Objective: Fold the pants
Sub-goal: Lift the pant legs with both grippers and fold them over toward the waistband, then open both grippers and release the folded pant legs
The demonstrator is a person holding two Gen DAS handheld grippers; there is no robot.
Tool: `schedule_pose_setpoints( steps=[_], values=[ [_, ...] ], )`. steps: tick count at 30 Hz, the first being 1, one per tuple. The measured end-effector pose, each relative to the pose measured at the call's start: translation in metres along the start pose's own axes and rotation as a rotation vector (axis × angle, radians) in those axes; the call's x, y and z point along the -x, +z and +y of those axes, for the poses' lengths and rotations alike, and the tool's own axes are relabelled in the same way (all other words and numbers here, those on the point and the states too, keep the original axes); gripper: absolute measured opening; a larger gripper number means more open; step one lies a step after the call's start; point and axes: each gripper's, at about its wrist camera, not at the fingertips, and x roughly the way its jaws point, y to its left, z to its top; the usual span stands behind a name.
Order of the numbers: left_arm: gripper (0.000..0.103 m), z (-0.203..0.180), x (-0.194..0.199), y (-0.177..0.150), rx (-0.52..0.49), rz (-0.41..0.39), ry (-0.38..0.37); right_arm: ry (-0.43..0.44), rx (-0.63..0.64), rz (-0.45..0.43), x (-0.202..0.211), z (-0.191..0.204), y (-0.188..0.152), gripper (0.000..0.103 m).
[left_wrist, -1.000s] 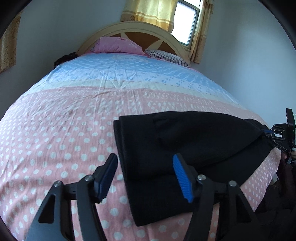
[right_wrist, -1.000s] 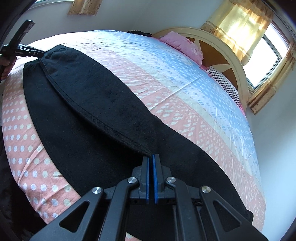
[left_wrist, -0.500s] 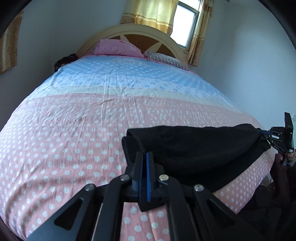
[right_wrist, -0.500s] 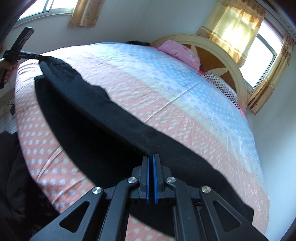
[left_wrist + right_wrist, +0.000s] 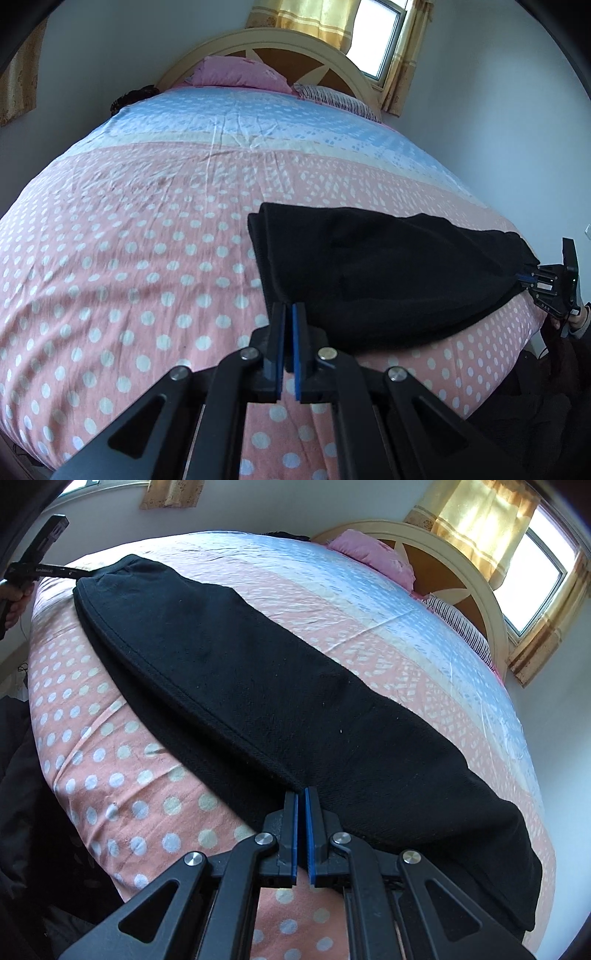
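Both grippers, left (image 5: 289,314) and right (image 5: 301,797), are clamping the pants (image 5: 258,686), already folded leg over leg ahead of them; crosswise folds are remaining.

Loads of open bedspread (image 5: 140,258) is left on the far side of the black pants (image 5: 369,273), all the way up to the pillows (image 5: 240,74) and headboard (image 5: 295,40), so nothing is blocked there. The near edge is taken up by the pants, stretched between the two grippers. Past the bed's right side, passage is cut off by the wall (image 5: 498,110).
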Motion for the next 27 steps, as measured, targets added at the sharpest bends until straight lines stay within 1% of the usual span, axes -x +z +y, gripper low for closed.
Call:
schedule_pose_setpoints(
  steps=[3, 5, 6, 8, 9, 10, 11, 12, 13, 15, 16, 18, 19, 22, 23, 24, 25, 26, 27],
  values=[
    [0.006, -0.001, -0.003, 0.0, -0.002, 0.007, 0.007, 0.002, 0.014, 0.013, 0.003, 0.003, -0.001, 0.006],
    [0.015, -0.002, -0.001, 0.0, -0.021, 0.004, 0.04, 0.038, -0.008, 0.027, 0.009, -0.001, -0.006, 0.009],
    [0.015, -0.003, 0.002, 0.0, -0.028, 0.004, 0.062, 0.073, -0.031, 0.032, 0.014, -0.005, -0.011, 0.011],
    [0.017, -0.007, 0.014, 0.0, -0.048, -0.018, 0.093, 0.104, -0.07, 0.026, 0.023, -0.013, -0.021, 0.018],
    [0.019, -0.008, 0.021, 0.0, -0.059, -0.035, 0.107, 0.105, -0.1, 0.023, 0.027, -0.018, -0.027, 0.024],
    [0.026, -0.013, 0.03, 0.001, -0.077, -0.059, 0.128, 0.1, -0.124, 0.023, 0.029, -0.022, -0.031, 0.026],
    [0.038, -0.021, 0.038, 0.003, -0.099, -0.084, 0.14, 0.087, -0.152, 0.018, 0.033, -0.028, -0.036, 0.026],
    [0.045, -0.028, 0.042, 0.004, -0.114, -0.103, 0.137, 0.07, -0.182, 0.009, 0.038, -0.035, -0.041, 0.026],
    [0.056, -0.039, 0.046, 0.006, -0.137, -0.125, 0.123, 0.056, -0.205, 0.001, 0.041, -0.039, -0.044, 0.026],
    [0.057, -0.064, 0.046, 0.012, -0.193, -0.142, 0.081, 0.024, -0.263, -0.017, 0.049, -0.052, -0.051, 0.026],
    [0.057, -0.083, 0.04, 0.015, -0.226, -0.139, 0.044, 0.016, -0.292, -0.021, 0.052, -0.058, -0.054, 0.026],
    [0.057, -0.114, 0.028, 0.018, -0.282, -0.118, -0.022, -0.023, -0.33, -0.03, 0.057, -0.068, -0.061, 0.026],
    [0.057, -0.136, 0.016, 0.018, -0.319, -0.099, -0.063, -0.042, -0.334, -0.029, 0.058, -0.071, -0.063, 0.026],
    [0.057, -0.186, -0.016, 0.018, -0.385, -0.056, -0.155, -0.064, -0.344, 0.001, 0.057, -0.079, -0.071, 0.026],
    [0.057, -0.2, -0.026, 0.016, -0.403, -0.041, -0.184, -0.056, -0.362, 0.002, 0.057, -0.083, -0.074, 0.026],
    [0.057, -0.213, -0.031, 0.013, -0.417, -0.027, -0.206, -0.025, -0.399, 0.0, 0.057, -0.089, -0.079, 0.026],
    [0.057, -0.228, -0.041, 0.011, -0.438, -0.006, -0.229, 0.036, -0.461, -0.01, 0.057, -0.099, -0.084, 0.027],
    [0.054, -0.24, -0.048, 0.009, -0.462, 0.01, -0.243, 0.102, -0.542, -0.03, 0.058, -0.111, -0.091, 0.029],
    [0.053, -0.252, -0.055, 0.007, -0.486, 0.022, -0.254, 0.15, -0.619, -0.048, 0.058, -0.121, -0.096, 0.037]
  ],
)
